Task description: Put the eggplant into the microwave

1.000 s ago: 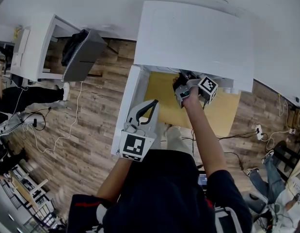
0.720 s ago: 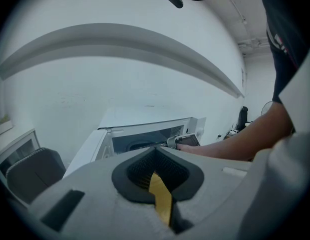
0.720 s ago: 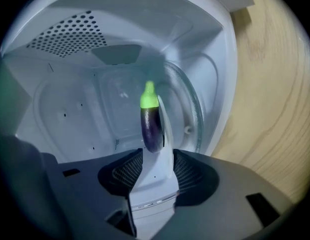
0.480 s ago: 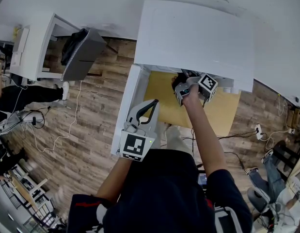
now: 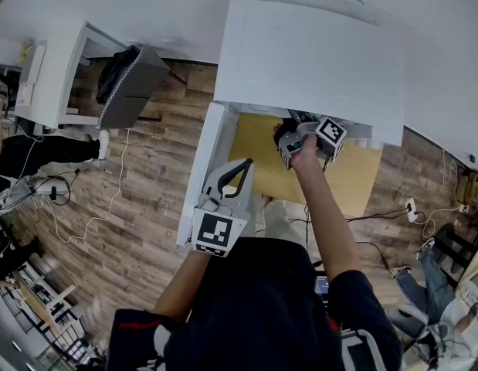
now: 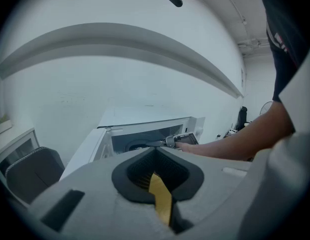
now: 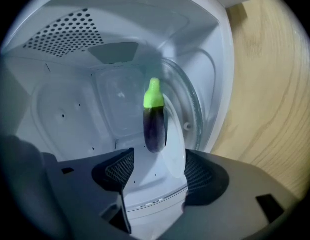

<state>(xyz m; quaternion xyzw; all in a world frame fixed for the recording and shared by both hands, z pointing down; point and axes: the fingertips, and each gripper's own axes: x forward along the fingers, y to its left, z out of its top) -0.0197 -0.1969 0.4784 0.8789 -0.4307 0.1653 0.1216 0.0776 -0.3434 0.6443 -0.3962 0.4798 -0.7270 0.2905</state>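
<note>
Eggplant [image 7: 155, 126] lies inside the white microwave [image 7: 69, 99], resting on the glass turntable [image 7: 194, 115], and it is the only thing in the oven. The microwave stands on a pale wood-coloured worktop [image 5: 358, 180] with its door [image 5: 198, 172] swung wide to the left.

The eggplant is small, smooth and glossy, deep purple to almost black along the body, with a bright lime-green cap. Its rounded dark end faces the opening and the green cap points toward the back wall.

The right gripper [image 7: 157, 166] reaches into the mouth of the microwave. Its two dark ribbed pads stand spread wide. They have just been opening, and nothing sits between them. The eggplant's dark end lies just beyond the pad tips, touching neither.

The left gripper [image 6: 155, 149] hangs back in front of the open door, above the edge of the worktop. Its jaws are pressed together at the tips and pinch nothing. From its own view, the person's right arm [image 6: 235, 146] stretches across toward the microwave opening.

Compared with the head view a second ago, little differs. Both grippers sit in the same places, the right one at the microwave mouth and the left one by the door, which is open as before
</note>
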